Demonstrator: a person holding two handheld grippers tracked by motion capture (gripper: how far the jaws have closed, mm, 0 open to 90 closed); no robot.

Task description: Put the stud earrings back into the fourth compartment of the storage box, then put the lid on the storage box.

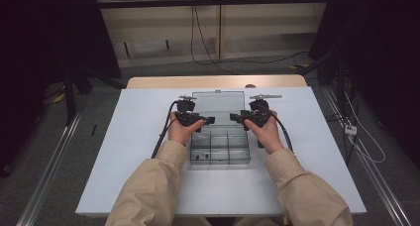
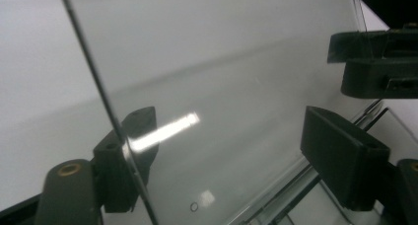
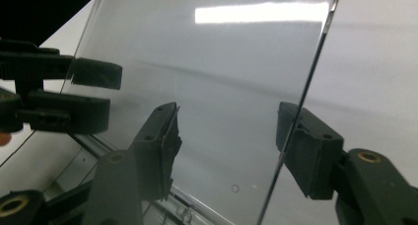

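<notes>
Clear plastic box w/ glossy, smooth lid standing between both tongs, catching bright glare. Left gripper & right gripper: matt black plastic jaws, brass-looking metal screw inserts behind them. Tabletop under the tongs is matt white, smooth; sleeves behind them are beige cloth.

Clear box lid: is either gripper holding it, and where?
Neither clearly grips the lid. Left gripper and right gripper straddle its side edges, fingers apart.
</notes>
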